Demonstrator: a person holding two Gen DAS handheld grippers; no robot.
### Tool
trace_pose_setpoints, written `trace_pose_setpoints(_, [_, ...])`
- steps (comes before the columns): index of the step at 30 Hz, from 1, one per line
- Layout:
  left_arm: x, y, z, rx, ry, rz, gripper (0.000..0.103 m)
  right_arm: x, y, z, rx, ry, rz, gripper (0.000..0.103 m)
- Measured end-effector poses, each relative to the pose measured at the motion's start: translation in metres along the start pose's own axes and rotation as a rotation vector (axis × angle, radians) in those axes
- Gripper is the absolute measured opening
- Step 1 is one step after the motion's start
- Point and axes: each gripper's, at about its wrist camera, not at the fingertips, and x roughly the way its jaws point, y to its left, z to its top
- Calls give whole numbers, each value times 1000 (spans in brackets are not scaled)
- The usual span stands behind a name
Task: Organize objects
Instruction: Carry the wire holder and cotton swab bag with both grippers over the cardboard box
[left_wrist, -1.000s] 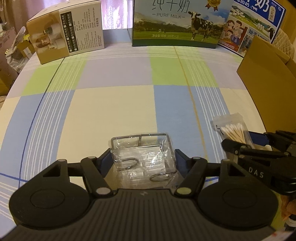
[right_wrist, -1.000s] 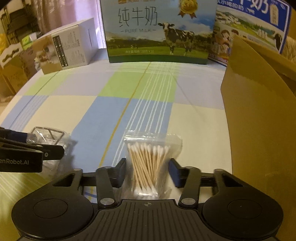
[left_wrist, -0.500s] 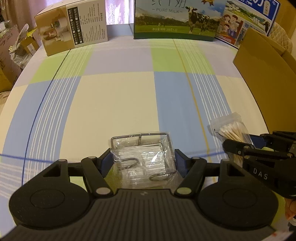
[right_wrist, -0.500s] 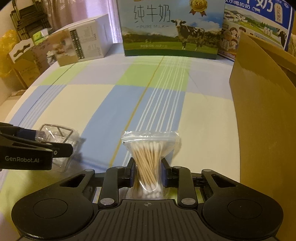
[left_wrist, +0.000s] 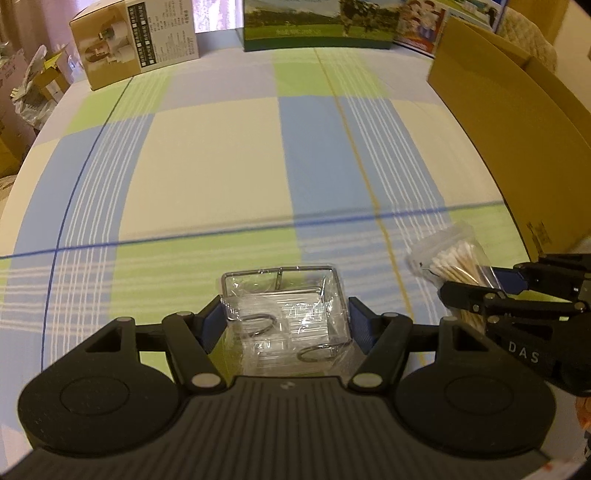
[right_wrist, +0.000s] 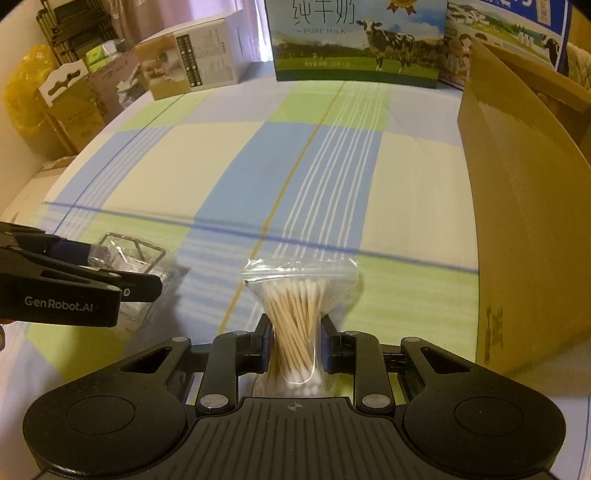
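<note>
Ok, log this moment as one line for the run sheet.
left gripper: shut on wrapped wire rack | right gripper: shut on cotton swab bag | cardboard box: right of both, open

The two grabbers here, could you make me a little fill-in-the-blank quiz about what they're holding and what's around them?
1. The right gripper squeezes a bag of cotton ____.
2. The left gripper holds a plastic-wrapped wire ____.
3. The green milk carton at the far edge of the tablecloth shows a ____.
4. The big cardboard box stands on the ____ side of the table.

Missing words: swabs; rack; cow; right
</note>
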Motion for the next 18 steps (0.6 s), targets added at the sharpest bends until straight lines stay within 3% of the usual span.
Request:
trace_pose_setpoints(9, [-18, -23, -22, 48, 17, -31, 65, -28, -2, -26, 39, 20, 31, 21])
trace_pose_setpoints(18, [-66, -64, -1, 90, -76, -78, 65, -115, -31, -24, 94, -151, 56, 21])
